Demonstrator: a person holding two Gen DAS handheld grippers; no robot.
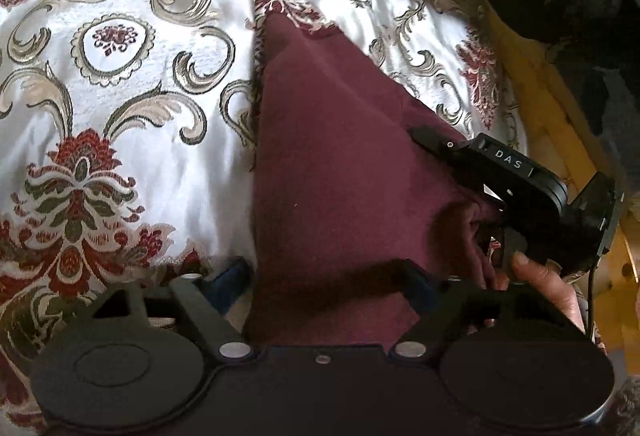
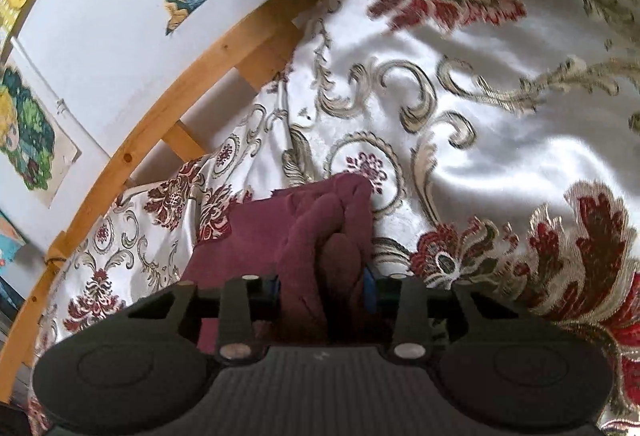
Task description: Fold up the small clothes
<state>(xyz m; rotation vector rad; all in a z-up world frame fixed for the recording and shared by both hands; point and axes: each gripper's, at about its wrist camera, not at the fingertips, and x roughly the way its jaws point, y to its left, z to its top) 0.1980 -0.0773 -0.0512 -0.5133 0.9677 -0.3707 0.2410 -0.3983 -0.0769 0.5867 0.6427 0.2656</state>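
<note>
Maroon cloth (image 1: 340, 155) spread on bedspread (image 1: 120, 75) near bed's wooden edge. Right gripper (image 2: 324, 284) jaws clamped on bunched fold; left gripper (image 1: 332, 276) jaws apart, straddling cloth's near edge.

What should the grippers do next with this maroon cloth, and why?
Probably close the left gripper on the cloth edge. The right gripper already pinches a bunched fold of the maroon cloth, while the left fingers only straddle it on the patterned bedspread.
</note>
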